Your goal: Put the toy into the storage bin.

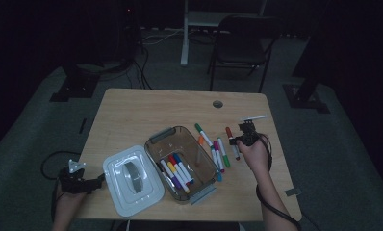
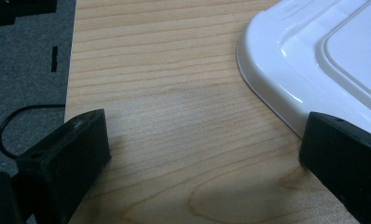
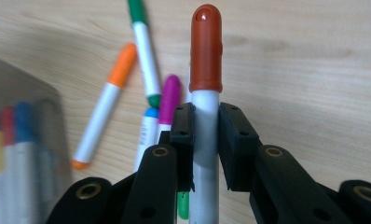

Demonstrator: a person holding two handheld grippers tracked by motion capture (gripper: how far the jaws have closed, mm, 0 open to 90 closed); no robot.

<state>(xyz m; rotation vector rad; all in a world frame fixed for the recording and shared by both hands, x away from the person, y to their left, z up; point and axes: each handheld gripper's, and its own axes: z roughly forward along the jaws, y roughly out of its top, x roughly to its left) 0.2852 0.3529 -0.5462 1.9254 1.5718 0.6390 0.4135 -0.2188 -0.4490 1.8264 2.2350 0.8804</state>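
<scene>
Right gripper (image 3: 205,140) clamped mid-barrel on the red-capped marker (image 3: 205,60) — light, stiff, slick plastic; left gripper (image 2: 202,154) jaws apart, lower frame.

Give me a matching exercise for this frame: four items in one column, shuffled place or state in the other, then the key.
Items
1. red-capped marker
2. white lid
3. orange-capped marker
4. left gripper

Places or states
A. lying on the table beside the clear bin
B. open, with nothing between the pads
C. clamped in the right gripper
D. flat on the table, left of the bin

Pairs: 1-C, 2-D, 3-A, 4-B
</scene>
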